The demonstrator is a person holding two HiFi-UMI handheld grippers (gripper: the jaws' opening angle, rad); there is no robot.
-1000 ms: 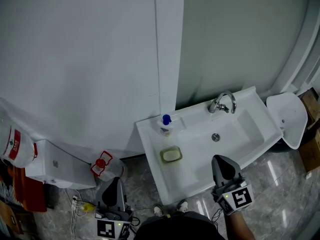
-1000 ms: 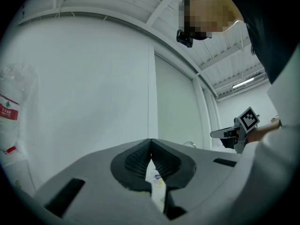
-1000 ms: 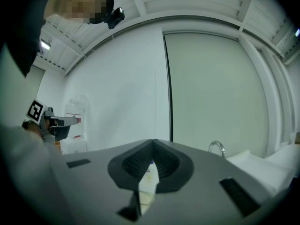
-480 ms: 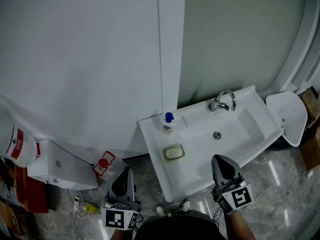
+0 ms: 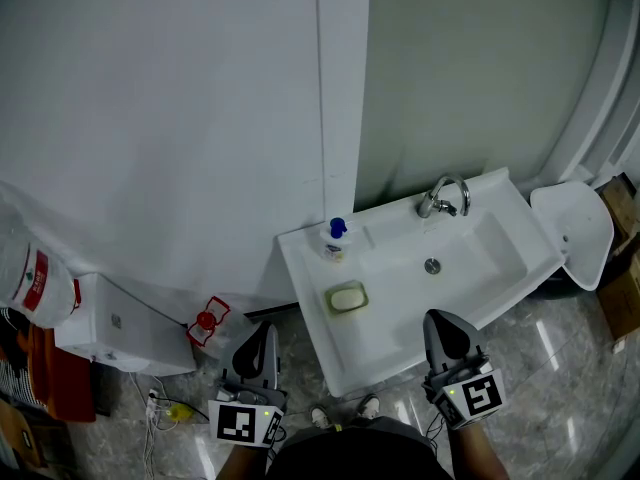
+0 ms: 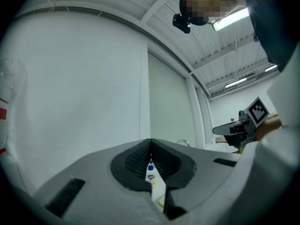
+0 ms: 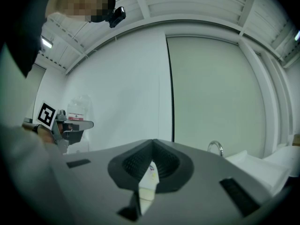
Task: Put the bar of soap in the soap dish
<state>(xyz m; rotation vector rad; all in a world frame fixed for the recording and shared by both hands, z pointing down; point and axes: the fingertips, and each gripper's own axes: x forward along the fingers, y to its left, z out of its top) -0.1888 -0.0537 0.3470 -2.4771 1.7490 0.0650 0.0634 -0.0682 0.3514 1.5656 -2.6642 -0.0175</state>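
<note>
Grey tiled floor (image 5: 560, 358) down front, and over it the left hand-held gripper (image 5: 262, 330) and right hand-held gripper (image 5: 445, 320) are both pinched closed on nothing. Past them, the bar of soap (image 5: 348, 297) sits in the soap dish (image 5: 328, 305) on the white sink (image 5: 305, 278). Blue-capped bottle (image 5: 336, 238) and faucet (image 5: 443, 196) are behind, by the wall.

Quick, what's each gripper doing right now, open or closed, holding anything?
Left gripper: closed, holding nothing.
Right gripper: closed, holding nothing.
</note>
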